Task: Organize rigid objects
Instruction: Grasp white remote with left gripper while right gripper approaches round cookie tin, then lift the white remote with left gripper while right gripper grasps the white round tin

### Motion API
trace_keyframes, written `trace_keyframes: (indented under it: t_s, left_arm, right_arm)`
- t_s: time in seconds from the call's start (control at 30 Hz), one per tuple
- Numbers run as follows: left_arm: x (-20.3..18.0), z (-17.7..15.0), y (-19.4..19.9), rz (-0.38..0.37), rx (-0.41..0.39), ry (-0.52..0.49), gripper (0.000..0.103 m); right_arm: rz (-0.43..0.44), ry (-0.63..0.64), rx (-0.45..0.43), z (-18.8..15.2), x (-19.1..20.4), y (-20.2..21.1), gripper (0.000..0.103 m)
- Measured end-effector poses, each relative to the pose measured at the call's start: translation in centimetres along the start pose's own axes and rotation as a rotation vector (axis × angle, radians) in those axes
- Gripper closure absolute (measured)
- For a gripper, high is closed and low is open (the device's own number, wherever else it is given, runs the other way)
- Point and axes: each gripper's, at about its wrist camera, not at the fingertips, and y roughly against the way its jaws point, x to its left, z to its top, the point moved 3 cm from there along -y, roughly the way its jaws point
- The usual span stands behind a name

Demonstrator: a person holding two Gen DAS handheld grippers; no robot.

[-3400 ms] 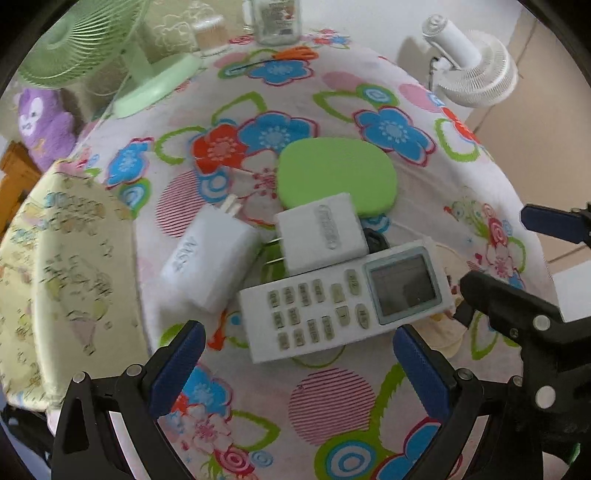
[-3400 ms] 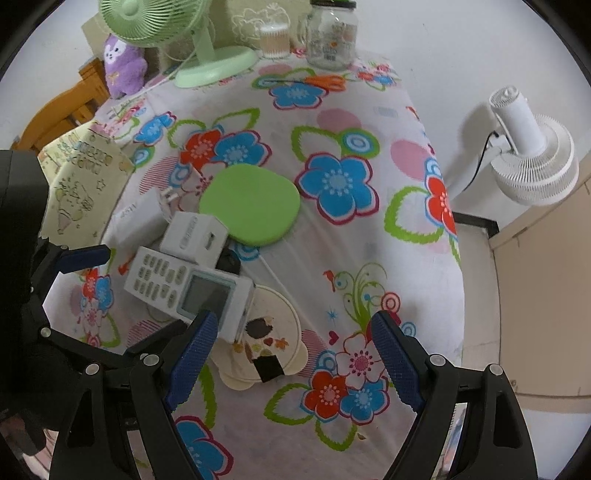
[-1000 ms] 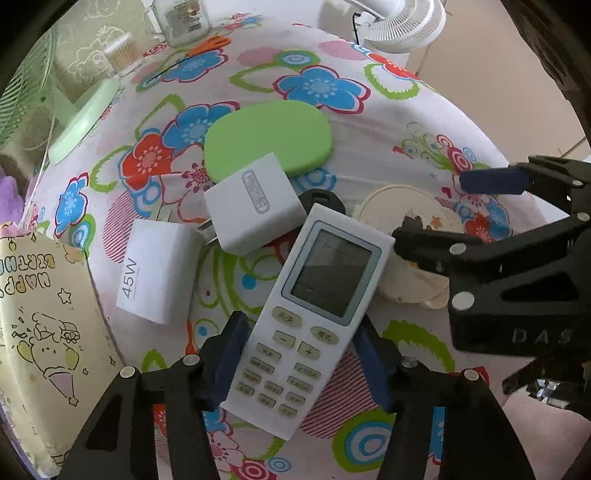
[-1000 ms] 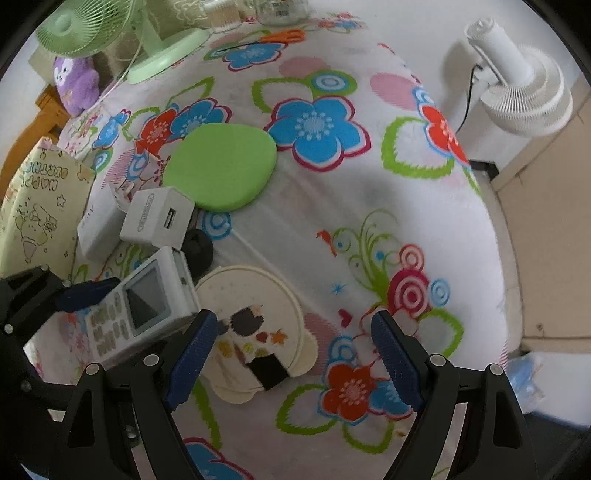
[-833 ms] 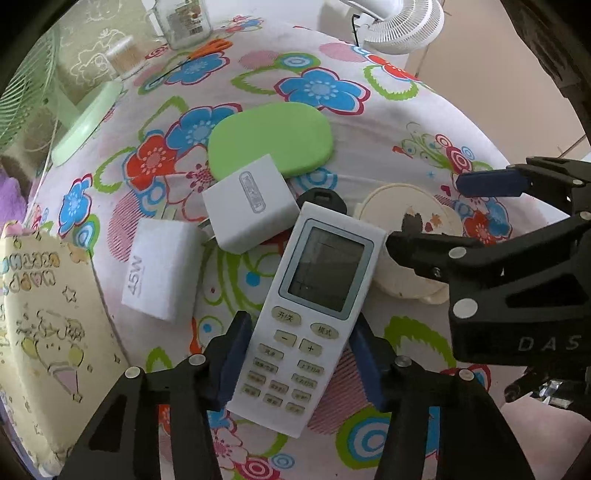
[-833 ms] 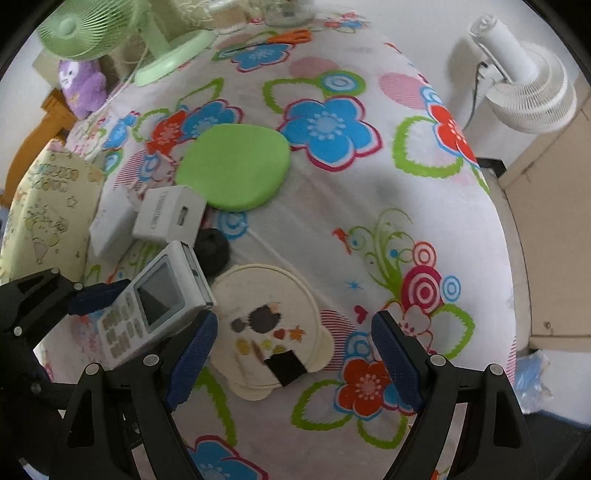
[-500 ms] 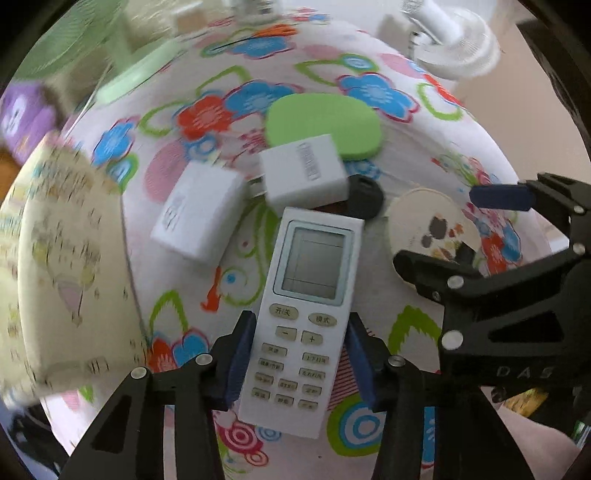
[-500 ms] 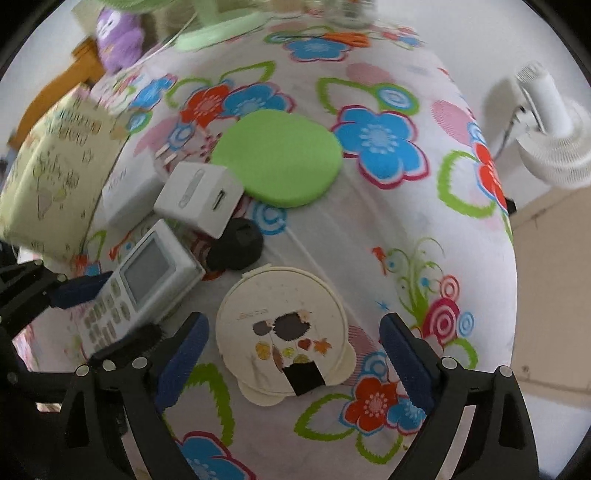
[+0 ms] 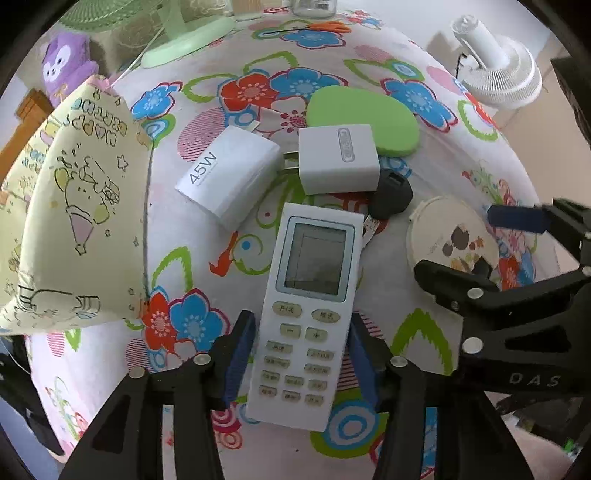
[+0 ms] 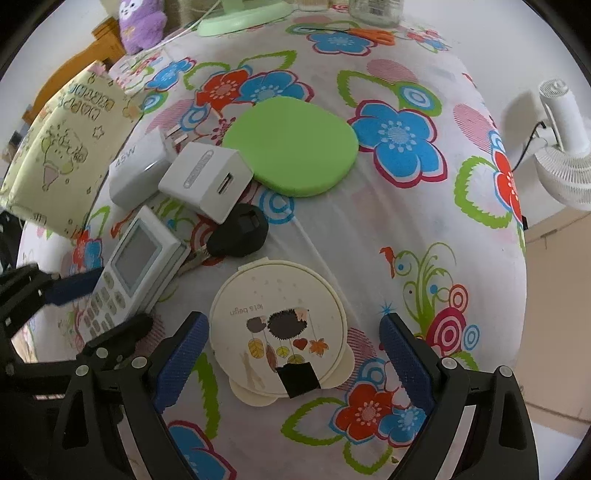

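White plastic makes up most of the small things on the flowered table (image 9: pixel 461 155): one remote control (image 9: pixel 310 314), lying flat with its screen end pointing away from the camera, and two chargers. Taking the remote as the landmark, the charger marked 45W (image 9: pixel 229 177) lies just beyond its screen end to the left, and the square charger (image 9: pixel 338 158) sits just beyond that end, straight ahead, prongs toward the 45W one. One black key fob (image 9: pixel 391 197) lies at the remote's far right corner, touching or nearly so. One green pad (image 9: pixel 364 118) lies farther beyond the square charger. One round cream compact (image 10: pixel 277 328) with a hedgehog picture lies to the remote's right, apart from it. One yellow printed bag (image 9: pixel 70 206) stands to the remote's left. Two fans are in view: a green one (image 9: pixel 184 40) at the table's far edge and a white one (image 9: pixel 495 70) off the table's right side. One purple plush (image 9: pixel 66 66), one pair of orange-handled scissors (image 10: pixel 371 35) and one glass jar (image 10: pixel 375 11) lie far beyond.

The left tool (image 9: pixel 301 354) straddles the remote's keypad end; its blue pads sit at the two long edges, and its jaws have just been opening a little, so no firm squeeze shows. The right tool (image 10: pixel 291 363) stands wide apart around the compact's near half, pads clear of its rim, holding nothing.
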Motion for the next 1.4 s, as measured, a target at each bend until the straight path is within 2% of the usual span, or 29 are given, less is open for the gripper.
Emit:
trace_keyframes:
  t_s: [0.07, 0.23, 0.33, 0.43, 0.47, 0.5, 0.73, 0.83, 0.9, 0.93, 1.07, 1.2, 1.4]
  left_arm:
    - [0.1, -0.5, 0.2, 0.01, 0.0, -0.006, 0.037]
    - [-0.2, -1.1, 0.2, 0.01, 0.016, -0.082, 0.037]
    - [-0.4, 0.0, -0.1, 0.015, 0.008, -0.137, 0.035]
    - [-0.5, 0.1, -0.4, -0.012, 0.022, -0.137, 0.034]
    - [-0.4, 0.3, -0.5, -0.022, 0.024, -0.136, 0.034]
    - [-0.2, 0.5, -0.6, -0.037, 0.025, -0.127, 0.034]
    - [1.4, 3.5, -0.9, -0.086, 0.024, -0.099, 0.034]
    - [2.1, 4.7, -0.7, -0.097, 0.018, -0.061, 0.039]
    - [2.1, 5.9, -0.9, -0.066, 0.014, -0.067, 0.047]
    - [2.1, 6.4, -1.2, -0.064, 0.006, -0.073, 0.057]
    - [1.8, 6.7, -1.5, -0.044, -0.005, -0.05, 0.058]
    - [2.3, 6.9, -1.7, -0.074, 0.007, 0.015, 0.058]
    - [3.2, 6.0, -0.4, -0.068, 0.002, 0.077, 0.058]
  right_arm:
    - [-0.005, 0.008, -0.009, 0.0, 0.4, 0.0, 0.008]
    - [-0.047, 0.023, -0.007, -0.3, 1.0, -0.3, 0.008]
    - [-0.088, 0.037, -0.026, -0.5, 1.5, -0.4, 0.008]
    - [-0.096, 0.011, -0.039, -0.9, 1.5, -0.3, 0.012]
    - [-0.096, 0.01, -0.045, -1.0, 1.6, -0.1, 0.023]
    - [-0.095, 0.017, -0.06, -1.0, 1.8, 0.3, 0.026]
    - [-0.11, -0.104, -0.047, -1.3, 0.5, 0.3, 0.026]
    - [-0.115, -0.131, -0.049, -0.7, 0.3, 0.5, 0.026]
    - [-0.12, -0.136, -0.044, -1.0, -0.1, 0.7, 0.026]
    - [-0.113, -0.14, -0.039, -0.9, -0.2, 0.6, 0.026]
    - [-0.101, -0.155, -0.036, -1.1, -0.4, 0.8, 0.026]
    - [-0.089, -0.148, -0.043, -0.9, -0.6, 1.4, 0.026]
    - [-0.088, -0.1, -0.049, -0.5, -0.5, 2.7, 0.026]
